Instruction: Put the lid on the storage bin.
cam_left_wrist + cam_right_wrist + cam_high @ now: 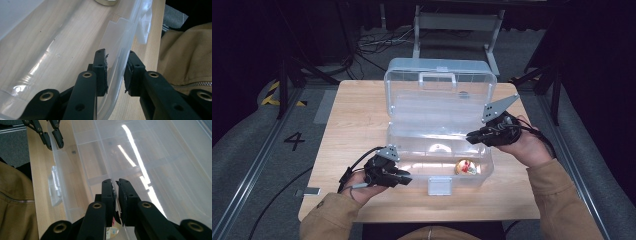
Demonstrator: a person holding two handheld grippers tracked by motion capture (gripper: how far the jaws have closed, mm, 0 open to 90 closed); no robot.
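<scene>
A clear plastic toolbox (pixel 439 172) stands on the wooden table with its lid (pixel 439 85) swung up and back. My left gripper (pixel 408 179) is at the box's front left corner, and its jaws straddle the clear front wall (pixel 117 62) and are shut on it (pixel 116 72). My right gripper (pixel 469 136) reaches in from the right end. Its jaws stand almost together (pixel 117 192) on the thin rim of a clear inner tray (pixel 130 157). The left gripper (pixel 51 137) also appears far off in the right gripper view.
A tape roll (pixel 439 148) and a small yellow-and-red object (pixel 465 167) lie in the box bottom. The white latch (pixel 439 185) hangs at the front wall's middle. A tan sleeve (pixel 185 55) is close at the table's near edge. Cables and a metal frame lie on the floor beyond.
</scene>
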